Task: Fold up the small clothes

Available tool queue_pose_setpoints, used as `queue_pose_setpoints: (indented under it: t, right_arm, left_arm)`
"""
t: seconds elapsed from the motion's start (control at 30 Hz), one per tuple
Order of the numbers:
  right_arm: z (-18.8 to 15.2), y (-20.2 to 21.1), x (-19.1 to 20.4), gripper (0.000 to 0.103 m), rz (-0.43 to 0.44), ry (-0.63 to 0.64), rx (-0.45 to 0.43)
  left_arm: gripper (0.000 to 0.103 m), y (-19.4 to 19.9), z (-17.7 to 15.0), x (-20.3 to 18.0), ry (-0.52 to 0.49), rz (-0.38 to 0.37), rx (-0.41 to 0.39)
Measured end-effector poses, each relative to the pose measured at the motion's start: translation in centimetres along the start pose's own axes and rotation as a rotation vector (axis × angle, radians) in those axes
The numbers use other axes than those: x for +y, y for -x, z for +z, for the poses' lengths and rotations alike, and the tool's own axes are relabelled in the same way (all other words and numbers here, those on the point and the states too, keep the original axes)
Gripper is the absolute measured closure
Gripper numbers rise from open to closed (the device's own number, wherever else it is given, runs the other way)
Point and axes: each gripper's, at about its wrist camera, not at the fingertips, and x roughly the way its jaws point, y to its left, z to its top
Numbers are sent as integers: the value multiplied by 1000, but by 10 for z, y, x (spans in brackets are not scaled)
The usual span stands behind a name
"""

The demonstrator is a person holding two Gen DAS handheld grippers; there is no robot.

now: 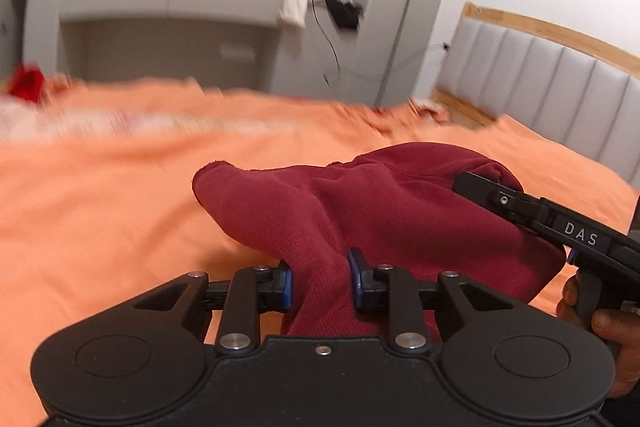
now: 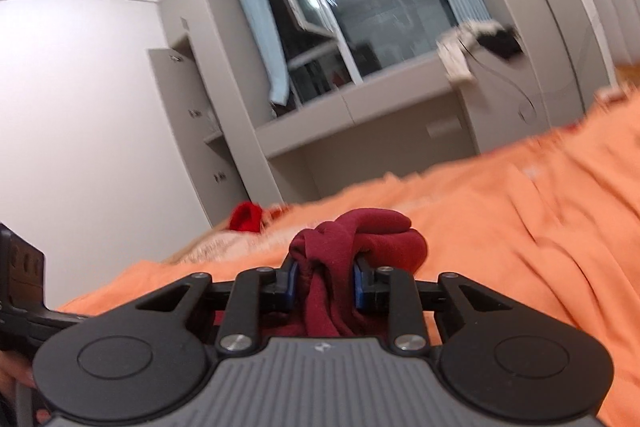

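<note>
left tool [image 1: 319, 277]: clamped on a bunched fold of the maroon garment [image 1: 360, 211]; cloth fills the gap between both blue-padded fingers [image 1: 286, 281] and hangs down behind them.
right tool [image 2: 325, 285]: also pinching the maroon garment [image 2: 360, 237]; a twisted wad sits between its blue pads [image 2: 359, 291], the rest bulges forward past the tips.
right tool, seen from left wrist: enters at 3 o'clock [image 1: 472, 183], tip buried in the far right edge of the cloth; body marked "DAS".
right hand [image 1: 600, 323]: visible at 4 o'clock in the left wrist view, wrapped on the handle.
garment state: crumpled, held up between both tools, not flat; one rounded flap sticks out toward 10 o'clock in the left wrist view. Lower part close over the sheet; contact unclear.
bed: orange sheet [image 1: 100, 207] under everything, wrinkled; grey padded headboard [image 1: 560, 87] with wood trim at 2 o'clock.
red item [image 2: 246, 217]: small bright red cloth lying on the bed at 11 o'clock of the right wrist view, well apart from the maroon one; type unclear, blurred.
background: grey built-in cabinets [image 2: 224, 131], window [image 2: 376, 27] with blue curtains, dark outside, ceiling light reflected in the glass.
sill clutter: white and black items with a cable [image 1: 320, 3], blurred.
</note>
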Motion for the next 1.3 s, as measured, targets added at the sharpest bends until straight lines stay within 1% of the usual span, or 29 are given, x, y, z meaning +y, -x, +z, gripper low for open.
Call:
queue_pose_setpoints:
  t: [0.1, 0.13, 0.2, 0.27, 0.33, 0.4, 0.47, 0.53, 0.63, 0.77, 0.87, 0.93, 0.97, 1.07, 1.1, 1.13, 1.17, 1.2, 1.23, 1.27, 1.3]
  right_arm:
    - [-1, -27, 9, 75, 31, 12, -38]
    - [-3, -37, 10, 75, 39, 11, -38]
    - [-12, -57, 14, 75, 43, 40, -20]
    - [-25, -78, 18, 75, 23, 80, 35]
    - [-42, -95, 18, 75, 1, 107, 110]
    - [-57, -105, 19, 74, -36, 136, 189]
    - [-66, -109, 17, 74, -73, 157, 233]
    - [-70, -109, 13, 72, -93, 145, 265]
    - [-72, -108, 8, 70, -111, 116, 292]
    - [-76, -110, 13, 66, -141, 144, 331]
    - [-78, -108, 15, 62, -153, 147, 335]
    - [-78, -106, 14, 54, -157, 142, 333]
    - [-77, -105, 12, 52, -161, 140, 328]
    - [-76, -102, 11, 42, -169, 138, 317]
    - [-75, -103, 9, 38, -174, 138, 314]
    - [-74, -103, 9, 35, -180, 138, 311]
    - [-74, -102, 9, 33, -182, 138, 310]
    - [-74, -101, 9, 29, -184, 139, 309]
    - [-74, -100, 10, 26, -185, 142, 307]
    - [-74, -98, 11, 24, -187, 146, 303]
    - [-74, -97, 12, 18, -189, 150, 299]
  left_arm:
    - [74, -1, 4, 6, -84, 83, -39]
    - [74, -3, 3, 10, -100, 110, -37]
    - [74, -12, -2, 19, -100, 152, -15]
    - [74, -25, -15, 29, -87, 179, 24]
    - [74, -36, -27, 40, -59, 186, 67]
    - [73, -43, -43, 51, -34, 195, 91]
    - [72, -44, -48, 49, -56, 221, 111]
    - [71, -39, -47, 49, -60, 222, 97]
    - [70, -36, -51, 48, -75, 235, 96]
    - [68, -38, -56, 46, -63, 246, 99]
    - [65, -38, -59, 43, -46, 257, 96]
    - [62, -37, -60, 42, -38, 268, 92]
    - [61, -36, -60, 41, -40, 275, 89]
    - [54, -34, -60, 37, -32, 297, 82]
    - [47, -33, -60, 36, -20, 308, 81]
    - [38, -31, -60, 36, -7, 321, 79]
    - [33, -29, -59, 35, 4, 336, 76]
    - [25, -27, -60, 35, 14, 348, 70]
    - [21, -24, -60, 34, 20, 355, 64]
    - [20, -22, -61, 34, 23, 355, 60]
    - [19, -20, -60, 33, 24, 353, 56]
